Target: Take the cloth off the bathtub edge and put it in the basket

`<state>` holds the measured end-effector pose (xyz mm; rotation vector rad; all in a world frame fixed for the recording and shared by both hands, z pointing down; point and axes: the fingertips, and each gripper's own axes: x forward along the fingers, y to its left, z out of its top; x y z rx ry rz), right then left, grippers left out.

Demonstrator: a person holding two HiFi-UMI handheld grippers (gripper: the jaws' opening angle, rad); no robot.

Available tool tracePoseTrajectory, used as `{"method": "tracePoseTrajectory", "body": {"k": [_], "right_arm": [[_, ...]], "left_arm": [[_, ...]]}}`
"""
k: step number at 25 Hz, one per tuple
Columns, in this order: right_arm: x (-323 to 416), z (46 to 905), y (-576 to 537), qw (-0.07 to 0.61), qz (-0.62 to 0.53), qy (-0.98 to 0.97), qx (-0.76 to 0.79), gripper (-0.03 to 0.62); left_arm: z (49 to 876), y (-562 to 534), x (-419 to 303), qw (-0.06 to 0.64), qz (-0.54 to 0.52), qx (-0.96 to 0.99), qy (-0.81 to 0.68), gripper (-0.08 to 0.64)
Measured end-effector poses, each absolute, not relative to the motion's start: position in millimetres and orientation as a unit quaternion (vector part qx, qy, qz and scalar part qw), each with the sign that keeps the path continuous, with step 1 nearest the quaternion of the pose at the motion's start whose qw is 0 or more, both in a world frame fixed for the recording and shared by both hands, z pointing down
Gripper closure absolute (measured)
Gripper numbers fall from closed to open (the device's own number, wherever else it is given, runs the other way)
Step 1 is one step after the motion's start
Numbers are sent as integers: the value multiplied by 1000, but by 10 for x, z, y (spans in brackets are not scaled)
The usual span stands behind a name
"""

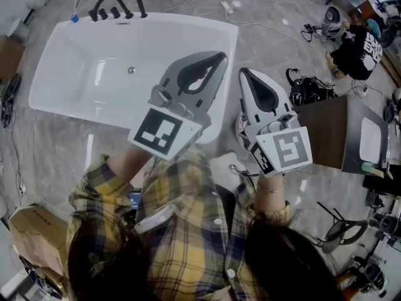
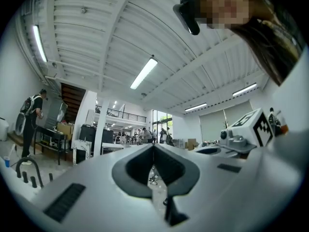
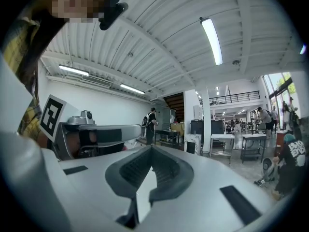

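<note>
both grippers are being held level out front, left gripper [image 1: 220, 56] over the rim of the bathtub [image 1: 75, 83] at 11 o'clock, right gripper [image 1: 244, 72] at its 3 o'clock. both sets of jaws are being pressed together on nothing, likely just parked. no cloth or basket is being shown anywhere.

In the head view, the left gripper [image 1: 221, 56] hides part of the rim of the bathtub [image 1: 156, 16].
</note>
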<state>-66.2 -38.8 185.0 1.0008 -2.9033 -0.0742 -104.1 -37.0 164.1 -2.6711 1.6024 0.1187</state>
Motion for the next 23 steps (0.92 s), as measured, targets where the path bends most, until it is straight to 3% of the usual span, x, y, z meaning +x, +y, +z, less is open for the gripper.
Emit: {"method": "tracePoseTrajectory", "body": {"k": [11, 23], "right_arm": [[-809, 1849, -319, 36, -37, -944, 327, 577], [-534, 1757, -323, 30, -38, -935, 351, 577]], "left_arm": [[1622, -312, -1154, 39, 25, -871, 489, 543], [1633, -325, -807, 47, 18, -889, 455, 543]]}}
